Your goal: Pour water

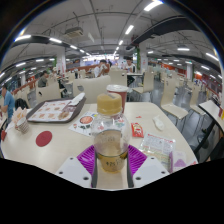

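Your gripper (111,160) has its fingers closed on a clear bottle (110,138) with a tan cap, the purple pads (90,158) pressing its lower body from either side, so the bottle rides just above the near edge of the tabletop (60,140). Just beside the right finger stands a clear glass (157,150), close to the near right edge of the tabletop, and I judge it to be where the water is meant to go. The cap looks to be on, so tipping now would likely give you nothing, or a sudden gush if it is loose. Your hold is low on the bottle, and as you tilt, the weight above the pads can swing it round or let it slide out. The glass is light and near the edge: a knock from the bottle neck or the right finger could push it over or off. Beyond the bottle, toward the middle of the tabletop, sits a paper cup (118,98) with a red band, and a tray (55,109) lies toward the far left edge; a small packet (137,129) lies between cup and glass, where a spill would soak it.
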Demonstrator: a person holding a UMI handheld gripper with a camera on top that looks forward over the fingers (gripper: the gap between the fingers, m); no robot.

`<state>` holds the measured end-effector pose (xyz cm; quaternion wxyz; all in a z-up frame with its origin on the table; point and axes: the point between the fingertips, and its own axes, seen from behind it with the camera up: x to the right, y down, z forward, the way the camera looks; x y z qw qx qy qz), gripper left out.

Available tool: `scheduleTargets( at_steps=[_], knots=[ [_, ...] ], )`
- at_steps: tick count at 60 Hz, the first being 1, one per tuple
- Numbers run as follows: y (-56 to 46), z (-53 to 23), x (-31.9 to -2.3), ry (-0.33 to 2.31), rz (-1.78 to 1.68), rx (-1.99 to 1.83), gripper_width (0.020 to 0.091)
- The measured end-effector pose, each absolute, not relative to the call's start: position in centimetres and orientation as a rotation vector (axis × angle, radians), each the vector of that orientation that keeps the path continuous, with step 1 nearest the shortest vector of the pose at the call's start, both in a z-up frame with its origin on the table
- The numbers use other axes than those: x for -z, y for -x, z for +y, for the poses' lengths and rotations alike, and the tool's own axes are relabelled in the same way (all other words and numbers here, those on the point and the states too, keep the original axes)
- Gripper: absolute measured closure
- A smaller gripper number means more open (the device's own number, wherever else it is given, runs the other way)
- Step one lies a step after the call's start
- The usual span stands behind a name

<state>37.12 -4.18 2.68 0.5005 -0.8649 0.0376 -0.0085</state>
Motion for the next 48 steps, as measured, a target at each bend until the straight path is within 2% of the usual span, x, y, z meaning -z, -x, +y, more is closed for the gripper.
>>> scheduleTargets(
  at_steps=[9,18,30,42,48],
  knots=[
    [-37.5,-3.8,-3.4,2.094,0.1,0.08,0.0701],
    [-36.6,-2.9,-6.1,2.076,0.058,0.184,0.0701],
    [-33.8,-1.1,-12.0,2.04,-0.074,0.464,0.0702],
    [-28.1,1.2,-19.6,1.952,-0.365,0.955,0.0703],
    [-23.6,3.2,-22.0,1.872,-0.546,1.165,0.0702]
  ],
)
